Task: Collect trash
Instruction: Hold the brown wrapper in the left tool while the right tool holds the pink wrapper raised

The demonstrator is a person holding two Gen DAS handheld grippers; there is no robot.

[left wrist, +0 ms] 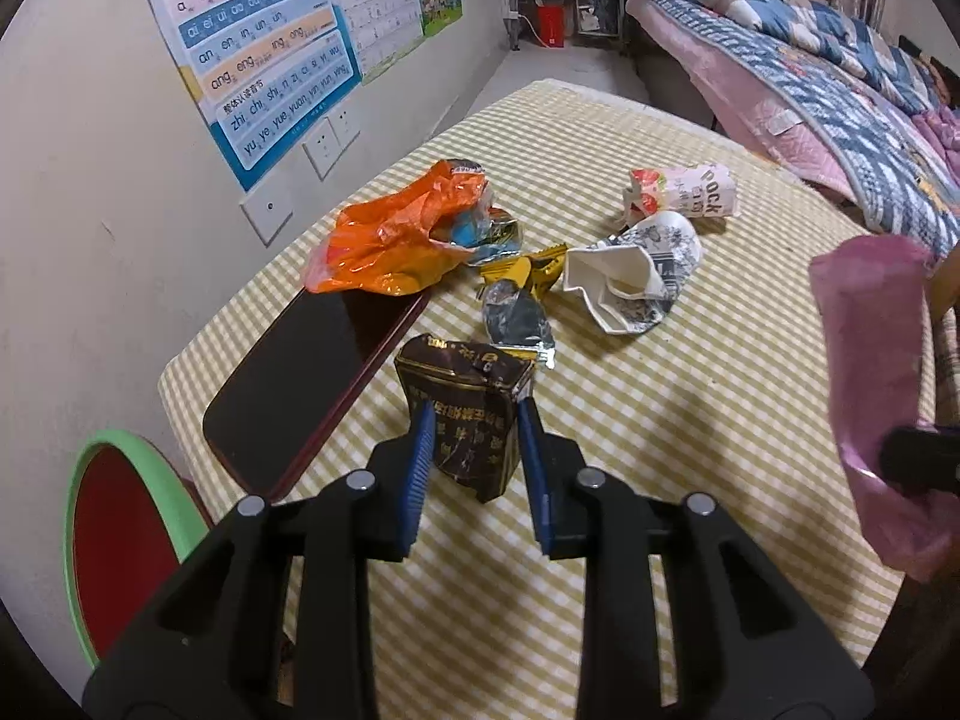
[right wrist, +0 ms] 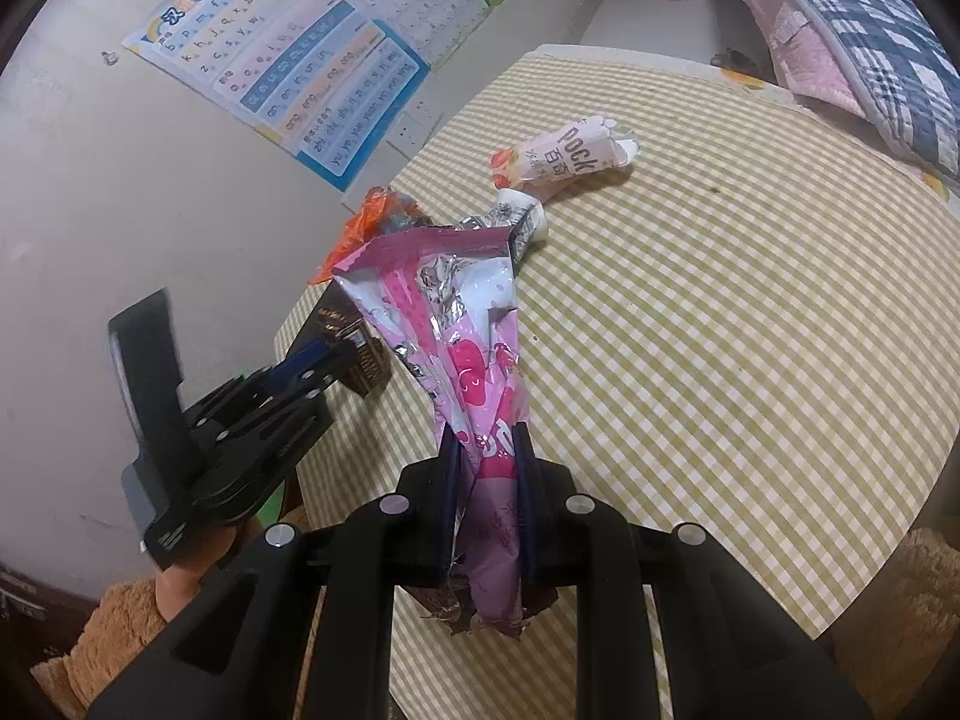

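A crushed brown carton (left wrist: 465,384) stands on the checked tablecloth (left wrist: 660,450). My left gripper (left wrist: 474,414) has its blue pads (left wrist: 420,450) pressed against both sides of it. My right gripper (right wrist: 486,438) is shut on the lower end of a pink foil bag (right wrist: 474,330), held above the table with its torn mouth facing away. The same bag (left wrist: 876,360) hangs at the right edge of the left wrist view. Farther back lie an orange wrapper (left wrist: 390,234), a silver and yellow wrapper (left wrist: 519,312), a crushed paper cup (left wrist: 630,276) and a Pocky box (left wrist: 690,189).
A dark phone (left wrist: 312,384) lies to the left of the carton, its far end under the orange wrapper. The wall with posters (left wrist: 264,48) runs along the table's left side. A green-rimmed red stool (left wrist: 120,540) stands below left, and a quilted bed (left wrist: 810,78) lies beyond the table.
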